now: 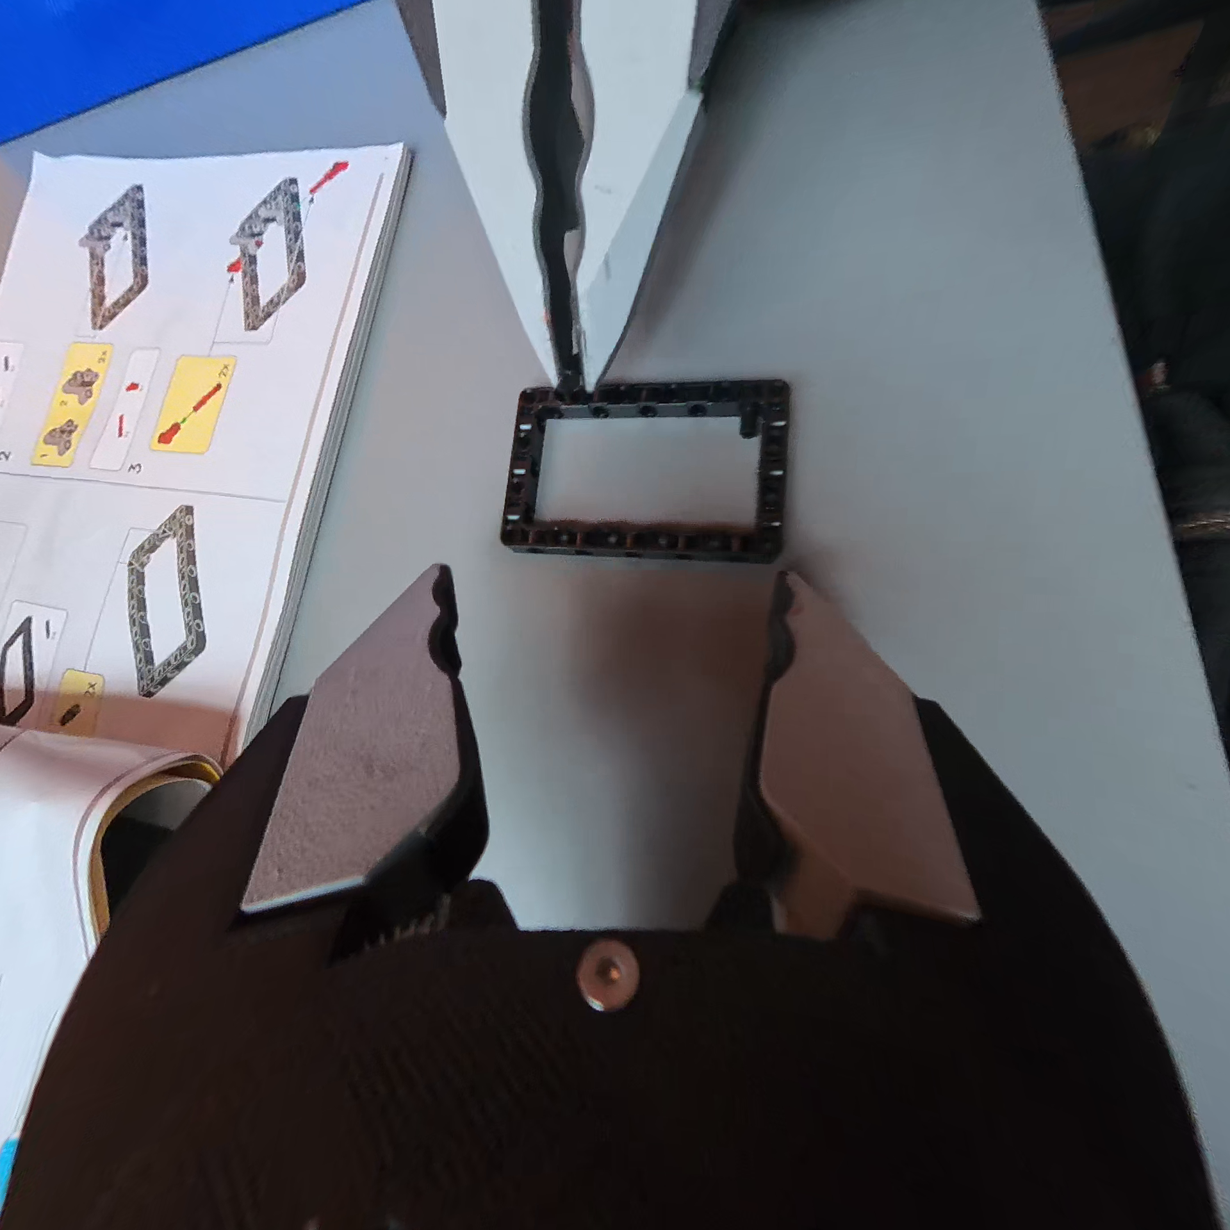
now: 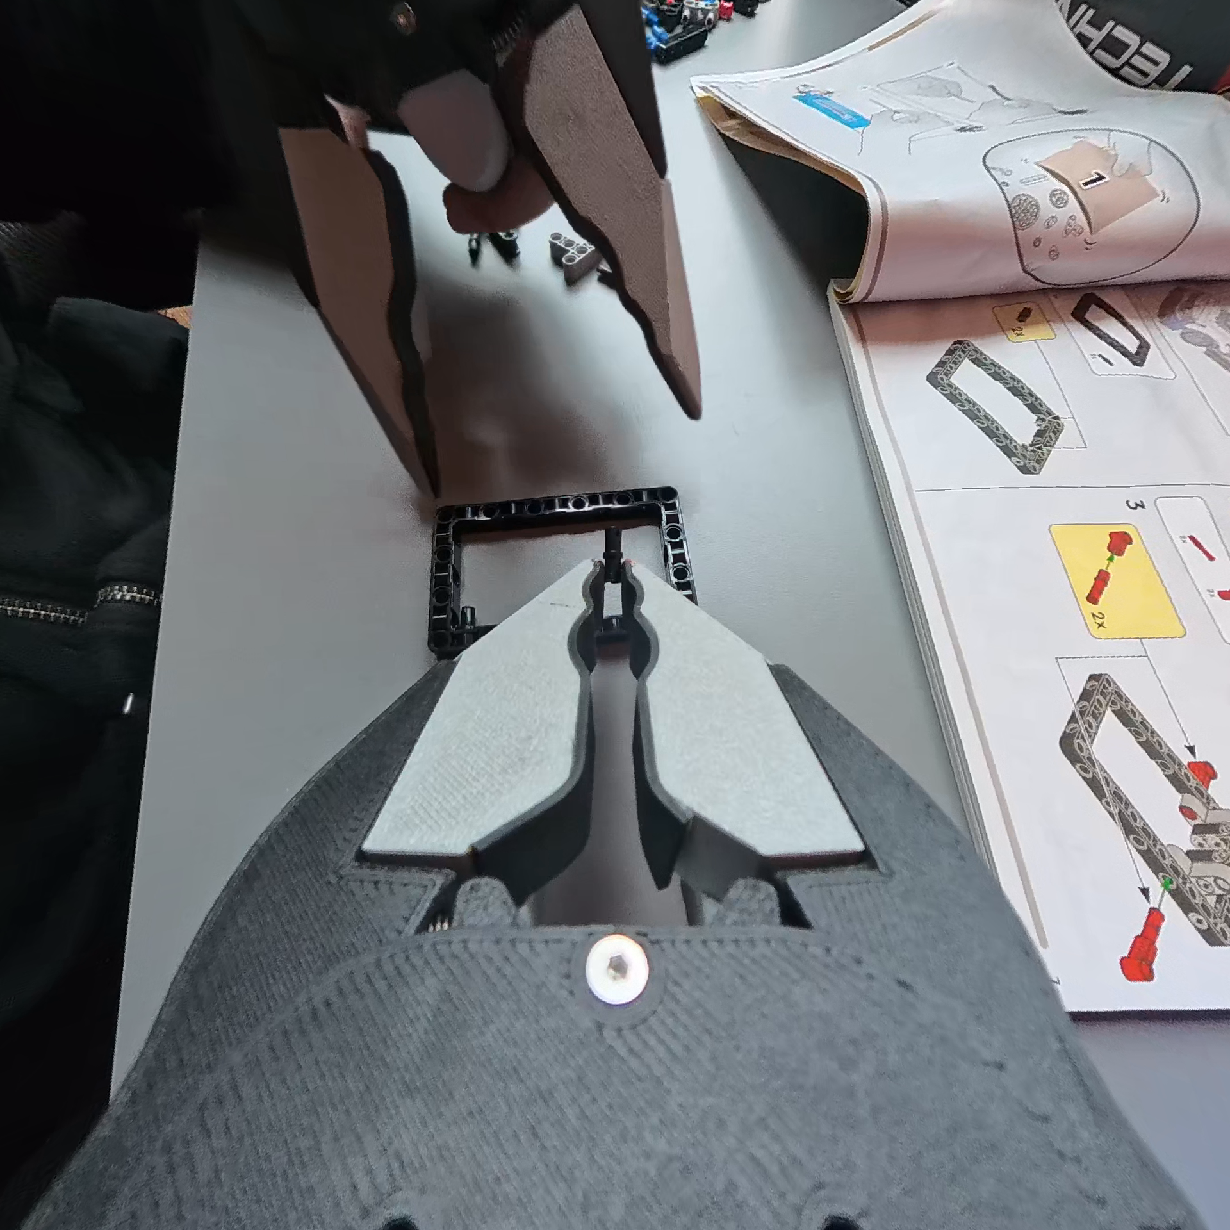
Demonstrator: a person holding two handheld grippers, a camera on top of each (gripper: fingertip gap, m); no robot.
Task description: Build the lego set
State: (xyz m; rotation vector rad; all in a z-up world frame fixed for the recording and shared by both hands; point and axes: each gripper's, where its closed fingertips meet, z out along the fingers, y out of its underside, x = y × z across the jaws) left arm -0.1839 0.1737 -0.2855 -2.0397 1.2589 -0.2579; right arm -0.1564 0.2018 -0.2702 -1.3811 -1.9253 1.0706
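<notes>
table: a smooth light grey flat table top [image 1: 898, 266] is filling the view | light: soft light is making dim shadows | corner: a bright blue flat patch [image 1: 100, 53] is showing

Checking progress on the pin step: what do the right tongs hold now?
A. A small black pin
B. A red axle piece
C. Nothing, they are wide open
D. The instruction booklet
A: the right tongs are shut on a small black pin, poised over the black frame.
</notes>
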